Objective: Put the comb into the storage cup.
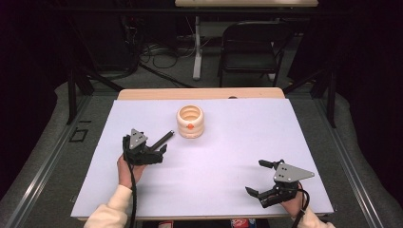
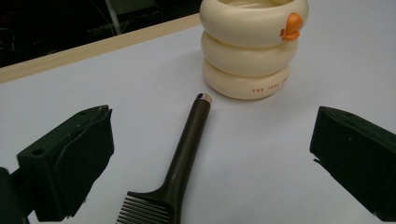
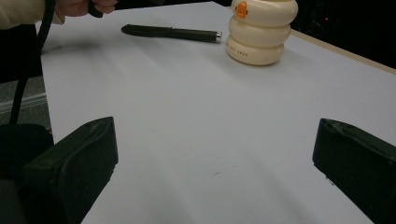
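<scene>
A cream ringed cup [image 1: 190, 121] with an orange duck bill stands upright at the middle back of the white sheet [image 1: 228, 156]. A dark comb [image 1: 162, 139] lies flat to its left, handle tip pointing at the cup and close to its base. My left gripper [image 1: 157, 145] is open just above the comb's toothed end. In the left gripper view the comb [image 2: 187, 149] runs between the spread jaws toward the cup [image 2: 252, 46]. My right gripper [image 1: 259, 178] is open near the front right, holding nothing. The right gripper view looks across bare sheet to the cup [image 3: 261, 32] and comb [image 3: 173, 32].
The wooden table edge [image 1: 199, 93] shows behind the sheet. A folding chair [image 1: 252, 45], a white table leg [image 1: 196, 47] and floor cables stand beyond the table. The other hand [image 3: 84, 7] appears at the top left of the right gripper view.
</scene>
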{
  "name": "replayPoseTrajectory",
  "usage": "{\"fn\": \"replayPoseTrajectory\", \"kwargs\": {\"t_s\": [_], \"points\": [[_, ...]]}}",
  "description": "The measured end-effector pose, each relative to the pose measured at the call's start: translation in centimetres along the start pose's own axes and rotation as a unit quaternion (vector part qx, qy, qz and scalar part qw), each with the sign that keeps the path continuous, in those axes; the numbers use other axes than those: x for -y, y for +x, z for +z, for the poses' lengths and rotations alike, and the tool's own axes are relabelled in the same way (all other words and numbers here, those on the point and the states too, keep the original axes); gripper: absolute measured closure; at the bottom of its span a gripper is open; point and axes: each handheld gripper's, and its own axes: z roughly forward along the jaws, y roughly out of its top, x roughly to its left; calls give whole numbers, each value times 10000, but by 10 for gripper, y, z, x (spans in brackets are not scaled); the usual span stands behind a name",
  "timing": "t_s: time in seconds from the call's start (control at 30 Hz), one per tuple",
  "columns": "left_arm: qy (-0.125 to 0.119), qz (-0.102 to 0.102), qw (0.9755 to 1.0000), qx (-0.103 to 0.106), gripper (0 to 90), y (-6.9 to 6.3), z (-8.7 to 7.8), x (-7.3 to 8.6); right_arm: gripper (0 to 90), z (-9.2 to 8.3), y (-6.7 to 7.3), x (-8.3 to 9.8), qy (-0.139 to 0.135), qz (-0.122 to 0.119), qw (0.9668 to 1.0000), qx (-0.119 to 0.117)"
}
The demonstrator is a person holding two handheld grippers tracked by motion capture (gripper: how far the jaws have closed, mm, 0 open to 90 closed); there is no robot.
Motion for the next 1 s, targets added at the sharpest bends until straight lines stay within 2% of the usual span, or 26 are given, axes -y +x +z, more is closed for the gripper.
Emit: {"fn": "replayPoseTrajectory", "kwargs": {"t_s": [0.17,0.4,0.6,0.7,0.77,0.87,1.0], "points": [[119,-53,9999,-89,0,3,11,-6,0,0,0,0,11,4,10000,-7],[257,-108,9996,-77,0,8,20,-11,0,2,0,0,40,1,10000,-28],[351,-72,9993,-89,7,9,28,-17,0,1,1,0,34,-2,10000,-36],[409,-25,9991,-73,43,10,33,-18,0,3,1,-1,56,-31,10000,-47],[477,30,9989,-39,116,9,36,-18,0,3,0,0,64,-28,10000,-50],[595,136,9981,-15,167,8,41,-18,0,2,0,0,50,-14,10000,-54],[621,173,9979,47,239,8,45,-21,0,2,0,0,43,-25,10000,-61]]}}
